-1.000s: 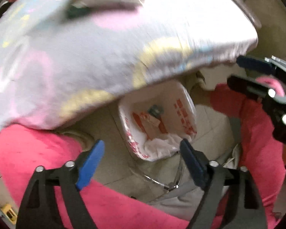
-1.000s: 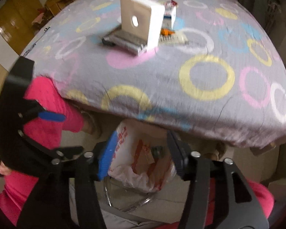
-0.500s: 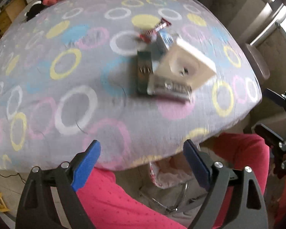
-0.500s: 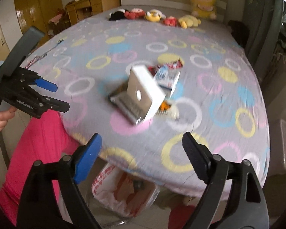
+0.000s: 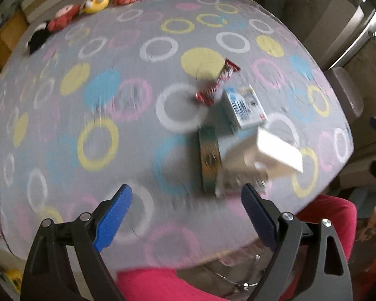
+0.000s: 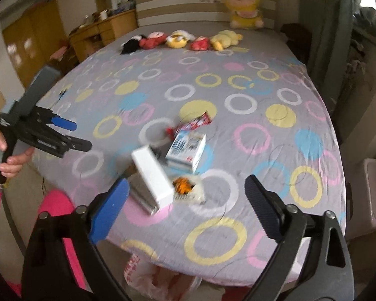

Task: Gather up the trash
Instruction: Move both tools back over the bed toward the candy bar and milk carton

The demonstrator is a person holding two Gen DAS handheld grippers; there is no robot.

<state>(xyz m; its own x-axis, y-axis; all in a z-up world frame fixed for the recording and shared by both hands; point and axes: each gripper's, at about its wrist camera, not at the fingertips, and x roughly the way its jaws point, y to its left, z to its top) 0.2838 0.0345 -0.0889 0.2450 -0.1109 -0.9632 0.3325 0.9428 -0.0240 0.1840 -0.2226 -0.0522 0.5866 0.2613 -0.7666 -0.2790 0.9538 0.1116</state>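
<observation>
Lying beyond both open jaws: trash pile (image 6: 173, 168) (image 5: 235, 135).

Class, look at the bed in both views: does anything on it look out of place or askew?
Yes. A cluster of trash sits mid-bedspread: a tilted white box, a blue-and-white carton, a red wrapper and a torn packet with orange contents. The plush toys lie in a neat row.

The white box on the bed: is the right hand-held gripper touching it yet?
Apart. The right wrist view shows the right hand-held gripper open, with bedsheet visible between its blue finger pad and the white box.
</observation>
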